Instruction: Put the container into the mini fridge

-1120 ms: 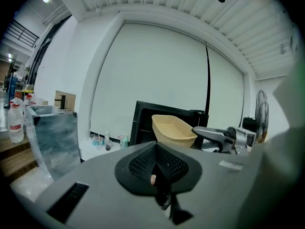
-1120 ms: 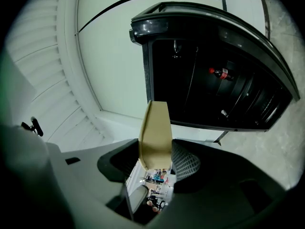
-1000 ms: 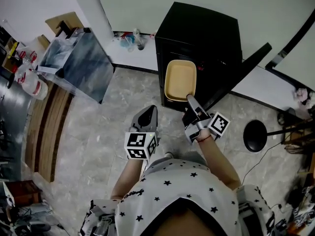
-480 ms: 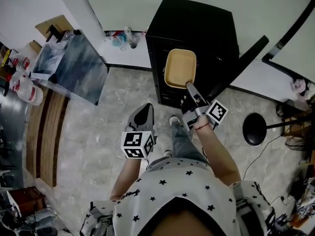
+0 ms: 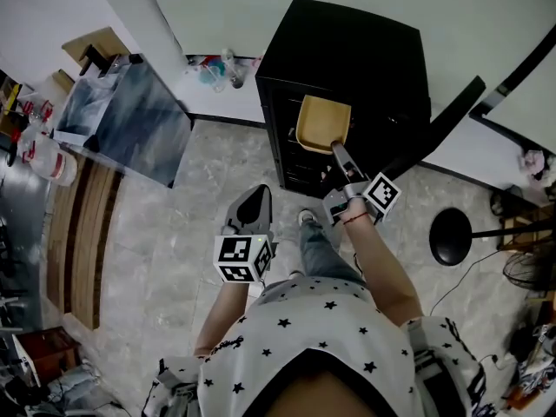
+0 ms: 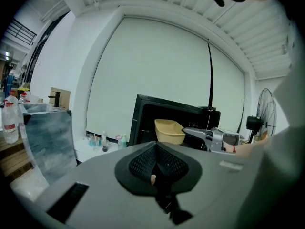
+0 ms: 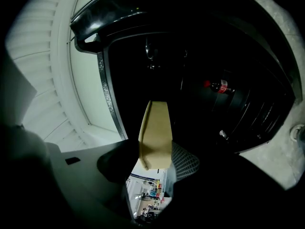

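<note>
Pinching the tan container (image 5: 321,122) by its rim, the right gripper (image 5: 336,151) has carried it partway into the mini fridge (image 5: 365,50); the left gripper (image 5: 261,193) hangs closed and empty.

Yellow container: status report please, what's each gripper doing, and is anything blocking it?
Right gripper shut on container rim. Left gripper shut, empty. Container at open mini fridge mouth. No blocker seen.

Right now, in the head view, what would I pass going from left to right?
bottles → grey box → left gripper → container → round black base
</note>
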`<state>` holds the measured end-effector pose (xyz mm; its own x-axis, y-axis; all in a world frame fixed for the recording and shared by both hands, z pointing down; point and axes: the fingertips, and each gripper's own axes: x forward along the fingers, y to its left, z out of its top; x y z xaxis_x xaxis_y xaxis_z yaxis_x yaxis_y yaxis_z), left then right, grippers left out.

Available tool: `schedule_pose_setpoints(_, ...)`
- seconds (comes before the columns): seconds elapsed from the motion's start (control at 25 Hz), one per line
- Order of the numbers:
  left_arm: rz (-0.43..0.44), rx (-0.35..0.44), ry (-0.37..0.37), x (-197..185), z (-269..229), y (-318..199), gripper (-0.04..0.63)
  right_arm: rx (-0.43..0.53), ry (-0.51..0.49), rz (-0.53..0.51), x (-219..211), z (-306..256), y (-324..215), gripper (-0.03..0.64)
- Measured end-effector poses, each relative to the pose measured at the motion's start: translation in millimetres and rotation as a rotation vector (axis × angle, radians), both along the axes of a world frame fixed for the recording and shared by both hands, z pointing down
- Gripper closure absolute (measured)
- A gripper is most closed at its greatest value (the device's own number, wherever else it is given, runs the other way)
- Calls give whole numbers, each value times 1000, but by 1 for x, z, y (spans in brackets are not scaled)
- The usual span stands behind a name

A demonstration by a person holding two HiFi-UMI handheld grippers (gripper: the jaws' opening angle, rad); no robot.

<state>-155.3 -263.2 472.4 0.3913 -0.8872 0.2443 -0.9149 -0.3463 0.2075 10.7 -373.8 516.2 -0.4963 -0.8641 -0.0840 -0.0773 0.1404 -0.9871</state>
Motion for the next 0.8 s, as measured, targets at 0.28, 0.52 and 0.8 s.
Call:
schedule_pose_setpoints(0.28,11,-6,-2,9,3,-17,583,-45,-10,9,4,18,-18,410)
schedule_pose_setpoints(0.52,19,-4,-6,17,5,-28,583,-44,-32,21,9,21,-30,410)
schedule_pose_setpoints(0.8,34,-17,-12,26,13,-33,583,-46,-54,49,15,22,-44,410)
